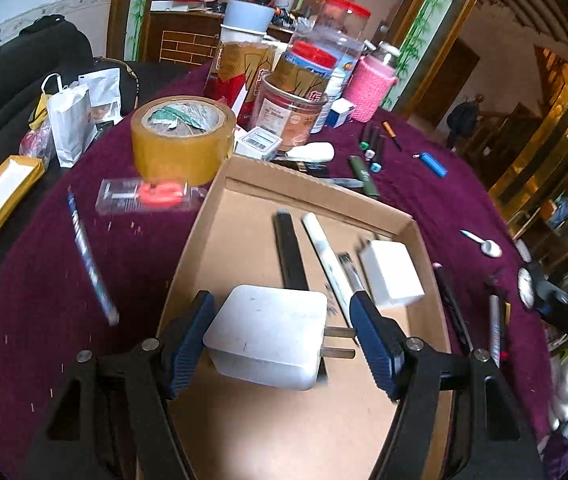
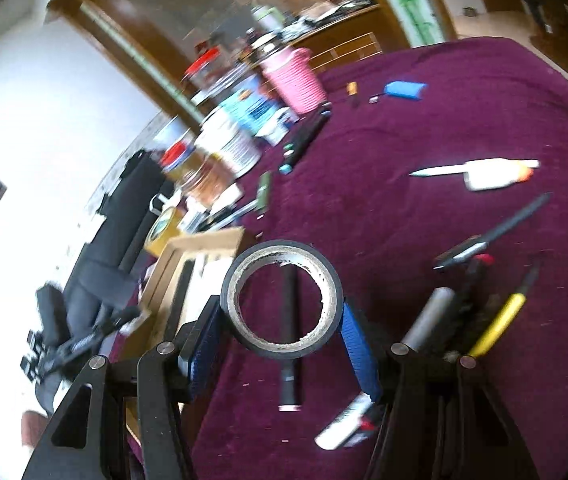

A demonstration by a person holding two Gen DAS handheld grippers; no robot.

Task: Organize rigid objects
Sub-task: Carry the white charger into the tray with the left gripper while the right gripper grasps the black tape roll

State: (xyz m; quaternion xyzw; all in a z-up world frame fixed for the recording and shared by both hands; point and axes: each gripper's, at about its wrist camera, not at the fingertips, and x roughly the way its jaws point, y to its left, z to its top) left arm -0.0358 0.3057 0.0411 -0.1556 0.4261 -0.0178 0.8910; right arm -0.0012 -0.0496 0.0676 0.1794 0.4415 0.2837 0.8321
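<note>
While your left gripper clasps the white charger above the cardboard tray for sorting, your right gripper pinches the black tape roll.

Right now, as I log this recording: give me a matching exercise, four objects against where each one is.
Objects:
1. white charger
2. black tape roll
3. brown tape roll
4. white spoon

Places:
A. on the cloth, right of the cardboard box
B. between the right hand-held gripper fingers
C. between the left hand-held gripper fingers, over the box
D. on the cloth beyond the box's far left corner

Pairs: 1-C, 2-B, 3-D, 4-A
</note>
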